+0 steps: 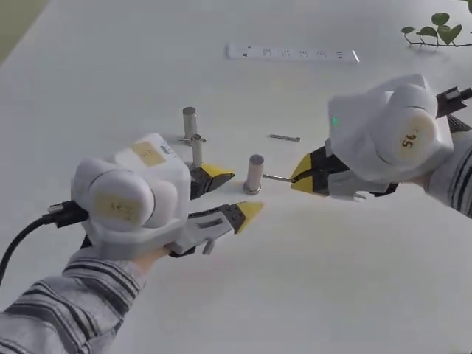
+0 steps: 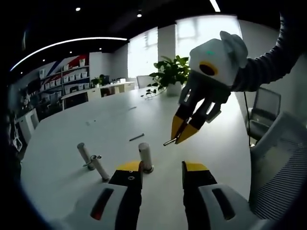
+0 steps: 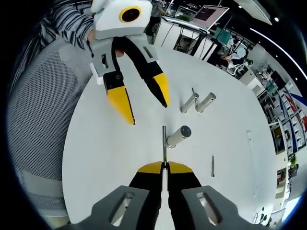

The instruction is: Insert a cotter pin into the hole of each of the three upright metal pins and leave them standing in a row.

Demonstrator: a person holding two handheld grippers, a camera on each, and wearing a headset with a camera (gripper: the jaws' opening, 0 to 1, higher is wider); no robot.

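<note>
Three upright metal pins stand on the white table: a far one (image 1: pixel 189 122), a middle one (image 1: pixel 197 150) with a cotter pin (image 1: pixel 193 139) across its top, and a near one (image 1: pixel 254 175). My right gripper (image 1: pixel 302 178) is shut on another cotter pin (image 1: pixel 277 178), held level with its tip at the near pin's side (image 3: pixel 177 136). Whether the tip is in the hole I cannot tell. My left gripper (image 1: pixel 236 193) is open and holds nothing, its fingers just left of and in front of that near pin (image 2: pixel 145 155).
A loose cotter pin (image 1: pixel 285 138) lies on the table behind the near pin. A white power strip (image 1: pixel 291 53) lies at the far edge, and a plant sprig (image 1: pixel 435 33) is at the far right. Office chairs and desks surround the table.
</note>
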